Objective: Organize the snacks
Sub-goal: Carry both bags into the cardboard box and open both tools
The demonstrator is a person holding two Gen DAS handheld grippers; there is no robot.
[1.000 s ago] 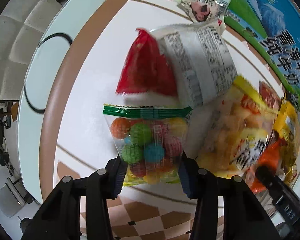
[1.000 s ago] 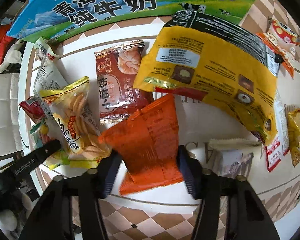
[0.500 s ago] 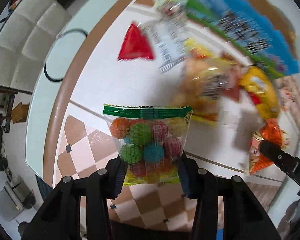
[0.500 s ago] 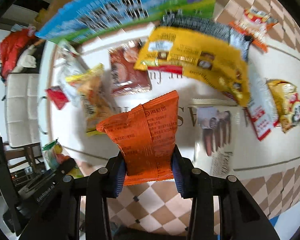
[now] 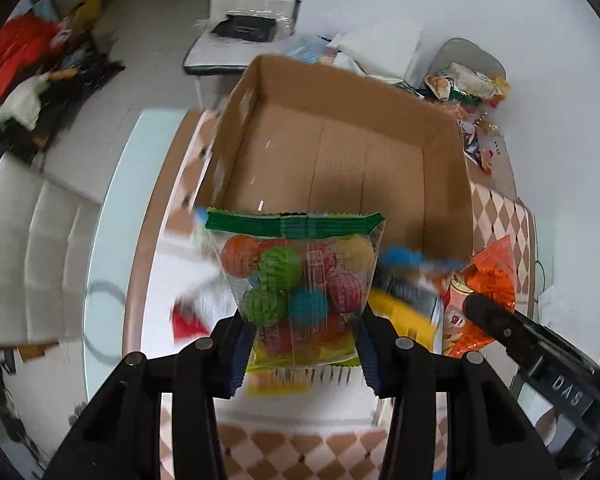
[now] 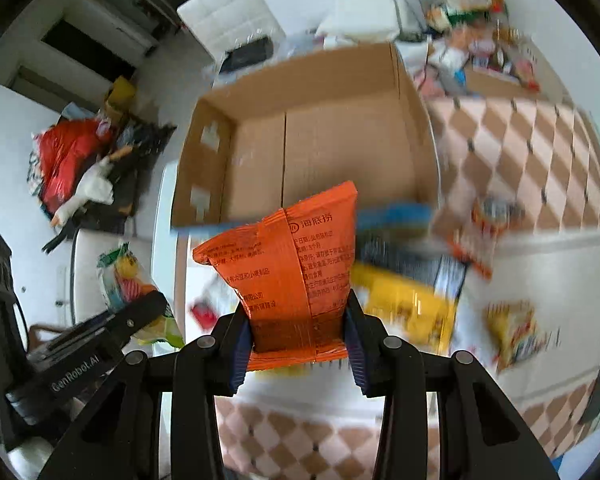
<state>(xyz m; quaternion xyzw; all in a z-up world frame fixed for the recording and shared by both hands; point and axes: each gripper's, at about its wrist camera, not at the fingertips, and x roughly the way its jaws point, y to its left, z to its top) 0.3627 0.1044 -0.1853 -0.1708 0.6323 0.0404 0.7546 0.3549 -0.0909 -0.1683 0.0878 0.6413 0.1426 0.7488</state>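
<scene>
**Carrying two snack packs toward the box**

Holding each pack by its lower end keeps the rest upright and clear for release. My left tool (image 5: 302, 344) is clamped on the candy-ball bag (image 5: 296, 280); my right tool (image 6: 298, 336) is clamped on the orange packet (image 6: 288, 272). Both jaws sit narrowed to pack width. The open cardboard box (image 5: 340, 160) lies just ahead; other snacks lie blurred on the tabletop (image 6: 540, 184).

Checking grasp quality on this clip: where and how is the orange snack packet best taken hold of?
By its flat lower end, much as the right hand-held gripper has it now: fingers pinching the two side edges of the orange snack packet just above the bottom crimped seal, coming from below. The packet is thin and flat there, while the fuller top stays free to drop first into the cardboard box.
</scene>
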